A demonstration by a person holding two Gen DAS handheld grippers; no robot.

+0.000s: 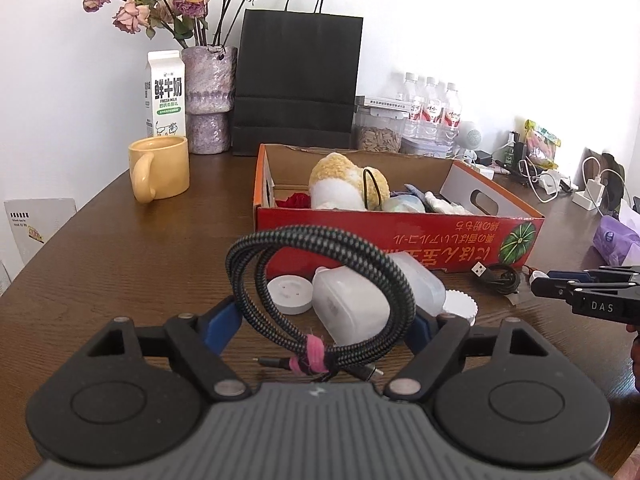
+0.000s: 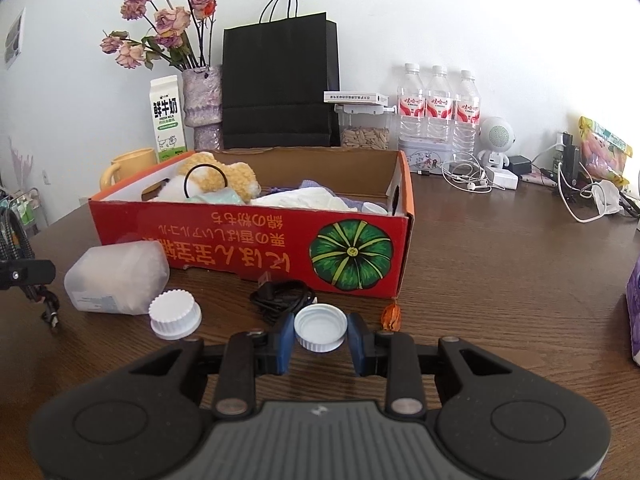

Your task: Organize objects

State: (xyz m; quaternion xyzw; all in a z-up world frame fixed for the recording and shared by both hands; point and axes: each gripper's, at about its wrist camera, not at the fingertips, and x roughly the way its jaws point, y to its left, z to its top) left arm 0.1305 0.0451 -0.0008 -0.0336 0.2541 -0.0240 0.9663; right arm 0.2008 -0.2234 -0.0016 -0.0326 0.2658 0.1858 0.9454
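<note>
Braided cable (image 1: pixel 320 300) coil in my left hand-held gripper (image 1: pixel 324 320), white cap (image 2: pixel 320 326) in my right hand-held gripper (image 2: pixel 320 340).
I note the left jaws spread wide with the coil clamped between them, raised off the surface (image 1: pixel 120 248). Right pads grip the cap, open side up, just before the red box (image 2: pixel 248 240). A second cap (image 2: pixel 175 314) and a plastic jar (image 2: pixel 116 278) lie near.
</note>
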